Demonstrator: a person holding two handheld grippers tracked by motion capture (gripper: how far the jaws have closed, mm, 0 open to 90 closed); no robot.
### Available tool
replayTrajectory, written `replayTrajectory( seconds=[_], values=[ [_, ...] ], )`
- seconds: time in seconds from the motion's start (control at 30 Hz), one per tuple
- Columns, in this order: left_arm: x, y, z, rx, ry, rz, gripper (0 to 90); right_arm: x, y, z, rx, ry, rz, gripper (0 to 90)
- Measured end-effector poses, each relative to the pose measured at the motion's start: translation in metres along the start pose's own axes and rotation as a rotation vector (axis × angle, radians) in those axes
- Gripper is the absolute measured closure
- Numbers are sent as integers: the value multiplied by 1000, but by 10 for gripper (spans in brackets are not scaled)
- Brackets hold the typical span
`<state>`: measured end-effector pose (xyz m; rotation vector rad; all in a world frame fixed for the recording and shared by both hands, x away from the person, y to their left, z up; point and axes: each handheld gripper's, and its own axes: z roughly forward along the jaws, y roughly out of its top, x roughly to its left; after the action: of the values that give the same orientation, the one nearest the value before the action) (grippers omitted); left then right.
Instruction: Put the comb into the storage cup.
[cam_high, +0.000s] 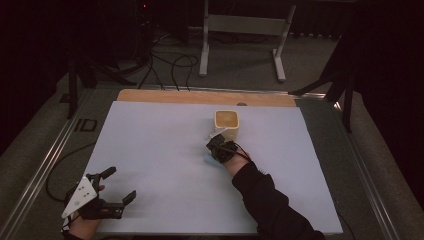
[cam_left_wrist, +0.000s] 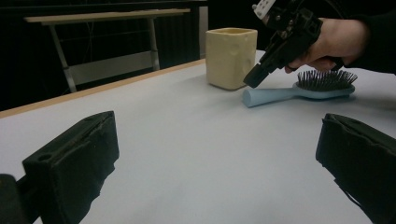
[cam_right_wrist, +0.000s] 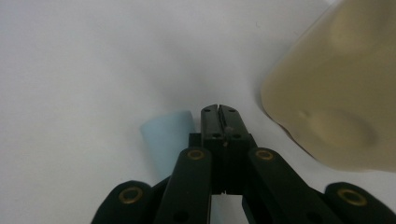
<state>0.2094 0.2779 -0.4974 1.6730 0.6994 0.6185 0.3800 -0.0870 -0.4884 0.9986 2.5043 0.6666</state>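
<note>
From the high view, the right gripper (cam_high: 216, 145) hangs just in front of the cream cup (cam_high: 227, 125), the landmark here; the left gripper (cam_high: 117, 187) waits well away, jaws spread, likely on standby. The left gripper view gives the matte, dimpled, square-sided cup and a pale blue plastic hairbrush (cam_left_wrist: 299, 91) lying flat beside it, bristles up. In the right gripper view, jaws pressed together, empty, over the rounded handle.

A pale blue hairbrush (cam_left_wrist: 299, 91) lies flat, bristles up, handle just beside the cream cup (cam_left_wrist: 231, 57).
</note>
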Motion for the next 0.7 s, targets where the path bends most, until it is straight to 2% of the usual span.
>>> replayTrajectory(
  seconds=[0.2, 0.47, 0.7],
  values=[
    [0, 0, 0, 0, 0, 0, 0, 2, 0, 6, 19, -1, 5, 900],
    [0, 0, 0, -1, 0, 0, 0, 5, -4, 2, 9, 70, 25, 900],
    [0, 0, 0, -2, 0, 2, 0, 19, -10, -4, 3, 117, 5, 900]
  ],
)
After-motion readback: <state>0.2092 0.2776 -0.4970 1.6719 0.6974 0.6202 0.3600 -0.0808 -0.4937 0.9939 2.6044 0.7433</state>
